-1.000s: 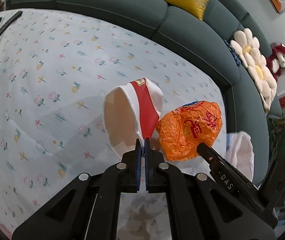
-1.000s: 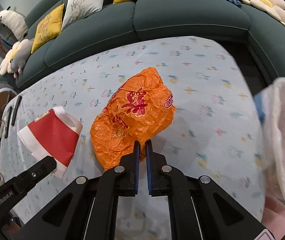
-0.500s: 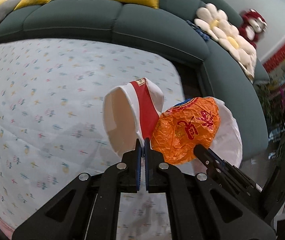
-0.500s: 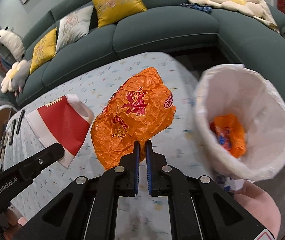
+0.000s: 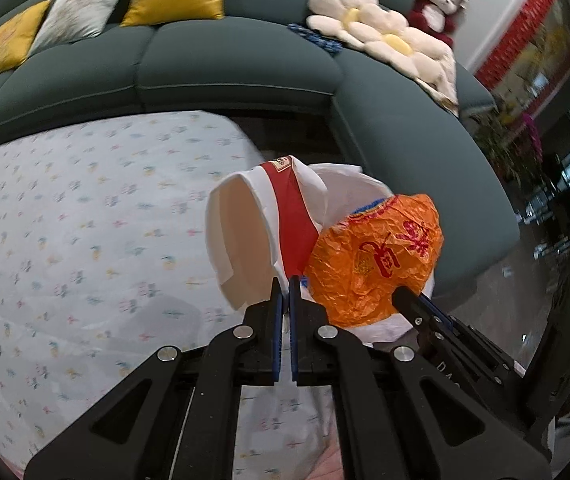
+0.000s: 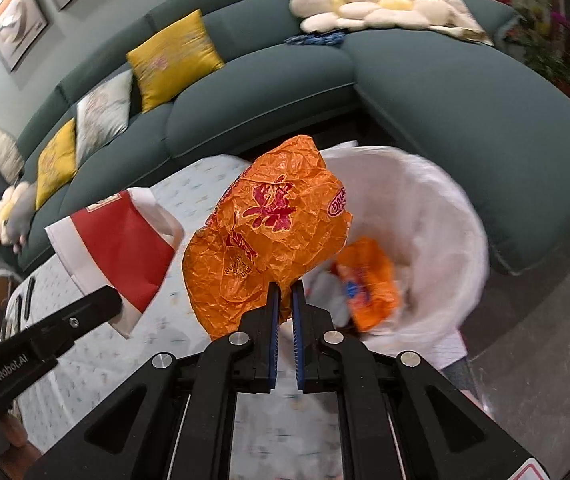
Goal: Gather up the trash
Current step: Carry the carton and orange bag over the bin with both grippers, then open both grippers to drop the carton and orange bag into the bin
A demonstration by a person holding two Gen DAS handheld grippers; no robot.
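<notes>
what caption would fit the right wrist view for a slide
Right gripper shut on a crumpled orange bag beside the white-lined bin, left gripper holding a red-and-white cup.

**Trash Items and Bin: Current Positions**

The red-and-white paper cup (image 5: 261, 236) is crushed at the rim, tilted on its side with the open mouth exposed, and suspended in the air just left of the white-lined trash bin (image 6: 437, 216). The orange crumpled snack bag (image 6: 269, 236), printed with red characters, hangs directly beside the cup, partly over the bin's near-left rim. The bin stands open, its liner folded over the rim. Inside lies a second orange wrapper (image 6: 369, 280) with some white scraps beside it.
</notes>
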